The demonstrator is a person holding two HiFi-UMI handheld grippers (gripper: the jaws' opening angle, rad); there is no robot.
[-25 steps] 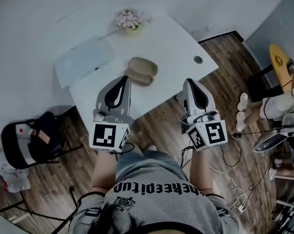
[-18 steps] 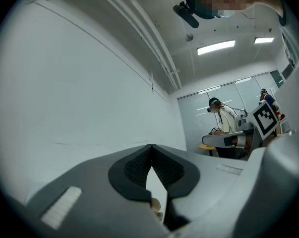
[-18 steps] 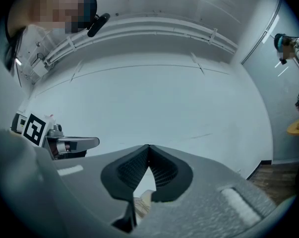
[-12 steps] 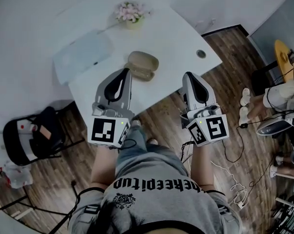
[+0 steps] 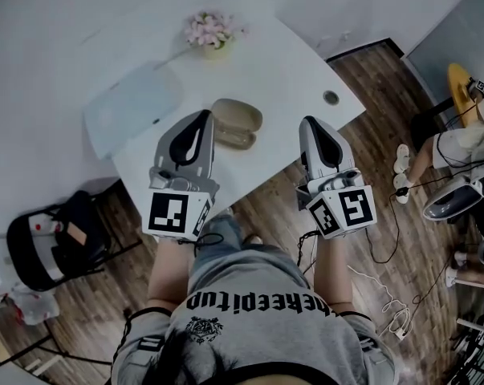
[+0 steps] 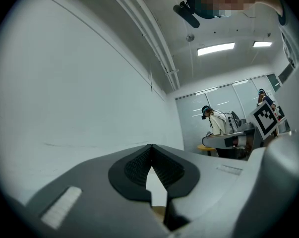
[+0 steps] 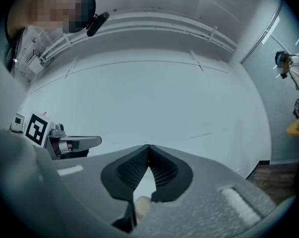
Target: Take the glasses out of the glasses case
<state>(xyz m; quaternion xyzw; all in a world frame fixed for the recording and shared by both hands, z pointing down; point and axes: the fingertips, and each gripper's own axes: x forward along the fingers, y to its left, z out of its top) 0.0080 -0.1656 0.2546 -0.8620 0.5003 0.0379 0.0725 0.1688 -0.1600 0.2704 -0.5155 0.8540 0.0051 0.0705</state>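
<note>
A tan clamshell glasses case [image 5: 237, 123] lies on the white table [image 5: 282, 62], near its front edge. I cannot tell whether its lid is up, and no glasses show. My left gripper [image 5: 205, 119] is shut, its tip just left of the case and raised over the table. My right gripper [image 5: 309, 123] is shut too, off to the right of the case above the table's front edge. In the left gripper view the jaws [image 6: 150, 150] meet with nothing between them; a tan sliver [image 6: 159, 213] shows below. The right gripper view shows shut jaws [image 7: 148, 148] too.
A small pot of pink flowers [image 5: 212, 32] stands at the table's back. A translucent sheet [image 5: 133, 107] lies at the left, and a cable hole [image 5: 331, 97] sits at the right. A black chair [image 5: 53, 239] stands on the wooden floor. A seated person [image 5: 466, 139] and cables are at right.
Both grippers have edged forward over the table, still shut. The left tip now sits closer to the case's left end.
</note>
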